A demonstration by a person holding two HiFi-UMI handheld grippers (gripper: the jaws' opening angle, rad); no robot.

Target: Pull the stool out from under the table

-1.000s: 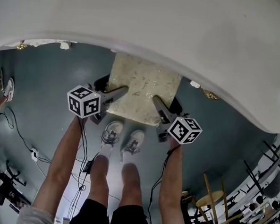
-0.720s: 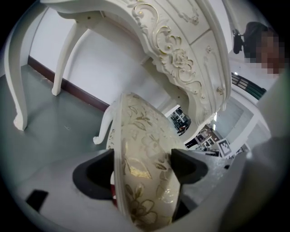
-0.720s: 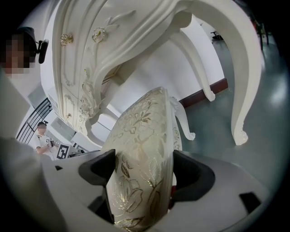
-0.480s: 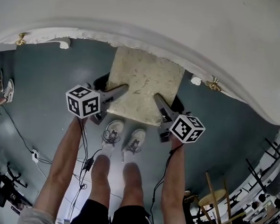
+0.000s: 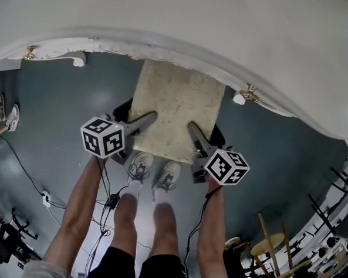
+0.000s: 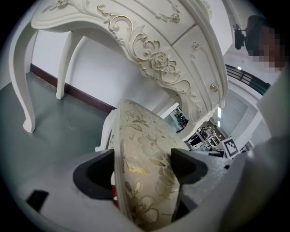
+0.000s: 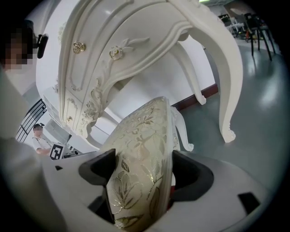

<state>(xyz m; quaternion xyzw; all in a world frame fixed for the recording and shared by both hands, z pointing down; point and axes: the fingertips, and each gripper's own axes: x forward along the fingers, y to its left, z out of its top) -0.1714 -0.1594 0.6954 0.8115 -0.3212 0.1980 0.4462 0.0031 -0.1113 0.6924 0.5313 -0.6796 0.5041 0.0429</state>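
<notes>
Standing on the grey floor (image 5: pixel 64 99), the stool (image 5: pixel 176 103) has only the far edge of its seat tucked beneath the front rim of the white dressing table (image 5: pixel 227 33); most of the floral cushion lies out in the open. The left gripper (image 5: pixel 147 117) has its jaws closed on the cushion's near left corner, and the right gripper (image 5: pixel 193 131) has its jaws clamped on the near right corner. Each gripper view shows the padded edge pinched between the dark pads.

The hold is on soft upholstery, not on the frame, so a hard tug would likely compress the padding and let one pair of jaws slide off. If one side slips or pulls harder, the stool would probably twist, and a carved stool leg (image 7: pixel 183 131) could swing toward the table leg (image 7: pixel 226 81). The person's shoes (image 5: pixel 154 168) sit just beside the seat's near edge, so further pulling risks the stool meeting the toes, and a backward step could catch the cable (image 5: pixel 105 202) behind.
</notes>
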